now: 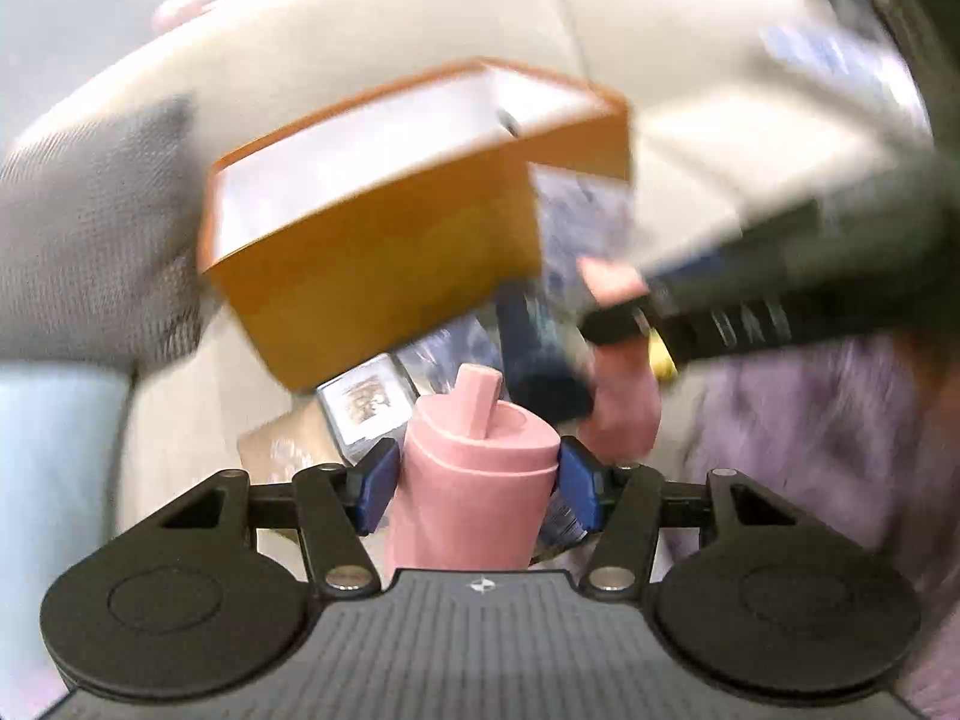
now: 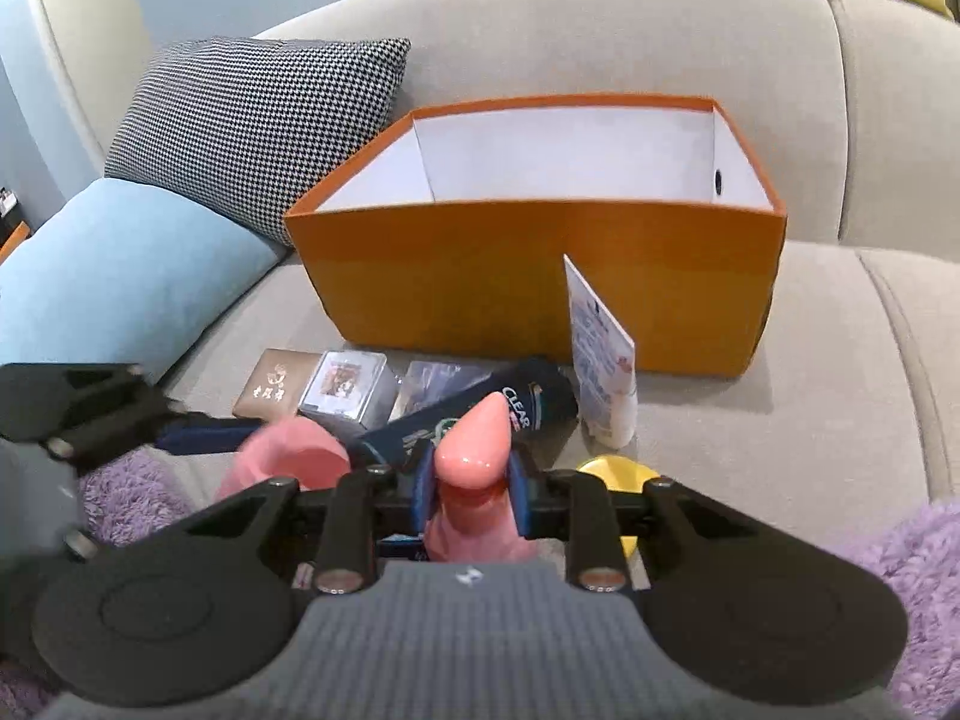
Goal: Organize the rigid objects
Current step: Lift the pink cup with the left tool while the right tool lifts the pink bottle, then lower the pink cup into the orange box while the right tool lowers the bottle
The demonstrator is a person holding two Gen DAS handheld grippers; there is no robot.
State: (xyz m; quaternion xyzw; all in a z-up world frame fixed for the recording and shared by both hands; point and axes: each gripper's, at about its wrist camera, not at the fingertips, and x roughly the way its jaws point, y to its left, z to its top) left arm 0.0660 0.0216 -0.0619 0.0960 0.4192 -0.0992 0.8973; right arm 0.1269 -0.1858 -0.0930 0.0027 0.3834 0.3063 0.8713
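In the left wrist view my left gripper [image 1: 480, 483] is shut on a matte pink bottle [image 1: 480, 438] with a spout lid, its blue pads against both sides. Beyond it the open orange box [image 1: 372, 252] with a white inside looks blurred. In the right wrist view my right gripper [image 2: 472, 474] is shut on a glossy pink cone-shaped object [image 2: 480, 438]. The orange box [image 2: 540, 210] stands on the sofa seat straight ahead. The pink bottle [image 2: 294, 456] shows blurred at the lower left, beside a blue finger [image 2: 204, 437] of the left gripper.
On the seat before the box lie a brown packet [image 2: 276, 384], a clear card case [image 2: 345, 387], a dark shampoo bottle [image 2: 516, 402], a white tube [image 2: 603, 360] and a yellow disc [image 2: 615, 471]. A houndstooth cushion [image 2: 258, 120] and a blue cushion [image 2: 120, 264] sit left. Purple fleece [image 2: 912, 570] covers the near edge.
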